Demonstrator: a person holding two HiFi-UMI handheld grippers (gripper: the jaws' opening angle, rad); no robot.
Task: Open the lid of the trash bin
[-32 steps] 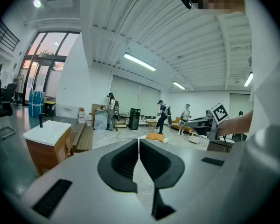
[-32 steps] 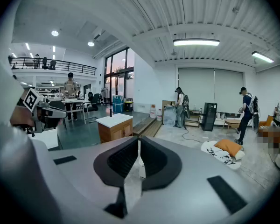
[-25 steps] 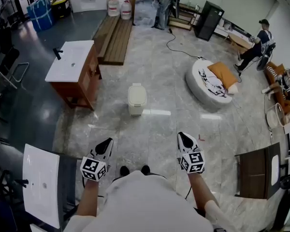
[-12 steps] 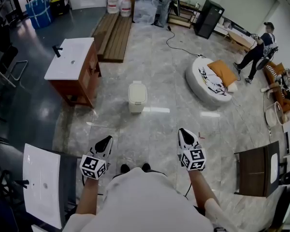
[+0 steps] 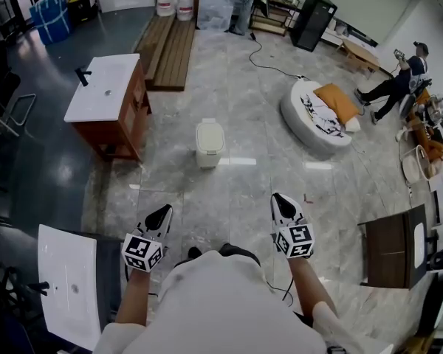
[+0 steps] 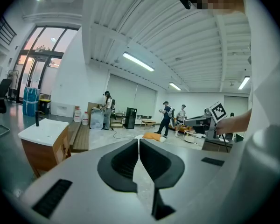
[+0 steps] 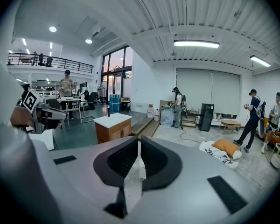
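Observation:
The trash bin (image 5: 209,144) is a small cream-white bin with its lid down, standing on the marble floor ahead of me in the head view. Both grippers are held low in front of my body, well short of the bin. My left gripper (image 5: 162,214) points toward it from the lower left, and its jaws (image 6: 138,143) are shut together with nothing between them. My right gripper (image 5: 281,203) points from the lower right, and its jaws (image 7: 139,144) are likewise shut and empty. Neither gripper touches the bin.
A wooden vanity with a white sink top (image 5: 102,88) stands left of the bin. A white slab (image 5: 66,282) lies at the lower left. A round white cushion with an orange pillow (image 5: 315,115) sits to the right, and a dark cabinet (image 5: 390,254) stands nearer. People stand at the back and far right.
The head view has shifted a little as I step; my feet have moved under me. Both grippers keep their place and stay shut. The person at the far right has walked on.

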